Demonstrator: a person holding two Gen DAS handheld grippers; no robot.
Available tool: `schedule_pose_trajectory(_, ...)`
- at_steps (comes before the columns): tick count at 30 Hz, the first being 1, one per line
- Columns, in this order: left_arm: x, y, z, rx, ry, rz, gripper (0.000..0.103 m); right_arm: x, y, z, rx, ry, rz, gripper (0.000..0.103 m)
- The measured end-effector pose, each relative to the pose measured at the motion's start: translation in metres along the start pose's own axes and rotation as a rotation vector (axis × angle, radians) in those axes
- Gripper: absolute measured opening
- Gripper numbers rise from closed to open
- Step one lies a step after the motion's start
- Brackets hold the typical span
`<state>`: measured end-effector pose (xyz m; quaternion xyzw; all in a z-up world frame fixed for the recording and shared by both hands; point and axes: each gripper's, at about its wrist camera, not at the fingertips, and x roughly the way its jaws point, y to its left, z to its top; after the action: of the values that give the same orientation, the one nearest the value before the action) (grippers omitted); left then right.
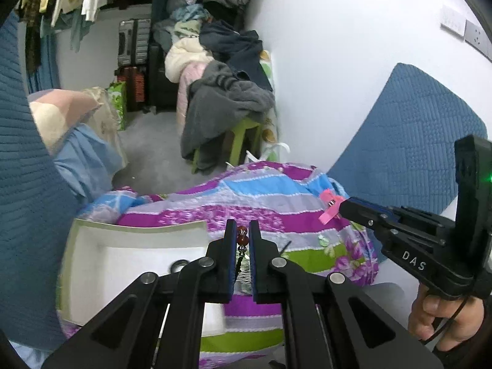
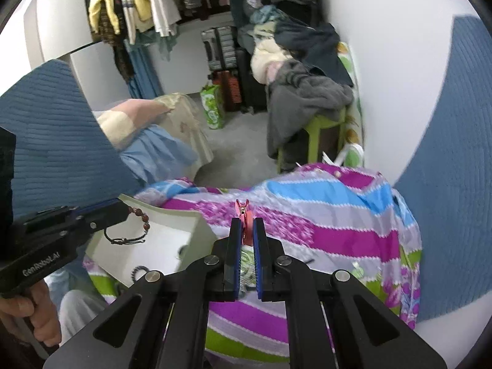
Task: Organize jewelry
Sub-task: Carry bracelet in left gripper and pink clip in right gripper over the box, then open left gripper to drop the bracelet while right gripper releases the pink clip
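The left gripper [image 1: 243, 233] pinches a bead bracelet [image 2: 141, 216] that hangs down over the white box [image 2: 172, 240], directly below and nearest this hand. The right gripper [image 2: 246, 230] clamps a pink clip [image 2: 244, 215], pointing forward, above the quilt [image 2: 338, 230], right of the box

Even, soft indoor light; strong fisheye bending at dark edges, slight motion blur.

Dark ring [image 1: 179, 265] in white box [image 1: 123, 264], half hidden behind left claw [image 1: 242, 240].
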<state>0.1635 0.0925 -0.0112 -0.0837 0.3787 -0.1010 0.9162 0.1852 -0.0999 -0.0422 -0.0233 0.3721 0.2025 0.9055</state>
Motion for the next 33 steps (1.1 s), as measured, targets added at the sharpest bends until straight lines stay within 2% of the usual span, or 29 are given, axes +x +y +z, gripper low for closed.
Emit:
schedule_pose_trajectory(5, -0.013, 0.033, -0.003, -0.021, -0.004, 0.016, 0.005, 0.008, 0.040, 0.009, -0.031, -0.004, 0.040, 0.005)
schedule_pose_trajectory(8, -0.010, 0.059, -0.008, -0.065, 0.014, -0.004, 0.005, 0.023, 0.062, 0.009, -0.051, 0.013, 0.056, 0.005)
schedule_pose_trajectory(17, 0.017, 0.117, -0.042, -0.110, 0.107, 0.040, 0.005, 0.080, 0.101, -0.020, -0.054, 0.130, 0.076, 0.005)
schedule_pose_trajectory(26, 0.057, 0.146, -0.089, -0.165, 0.215, 0.044, 0.006, 0.121, 0.119, -0.063, -0.061, 0.244, 0.087, 0.005)
schedule_pose_trajectory(30, 0.063, 0.144, -0.100, -0.138, 0.229, 0.055, 0.006, 0.135, 0.122, -0.077, -0.062, 0.286, 0.093, 0.005)
schedule_pose_trajectory(33, 0.061, 0.145, -0.101, -0.144, 0.223, 0.045, 0.006, 0.138, 0.122, -0.079, -0.043, 0.299, 0.134, 0.006)
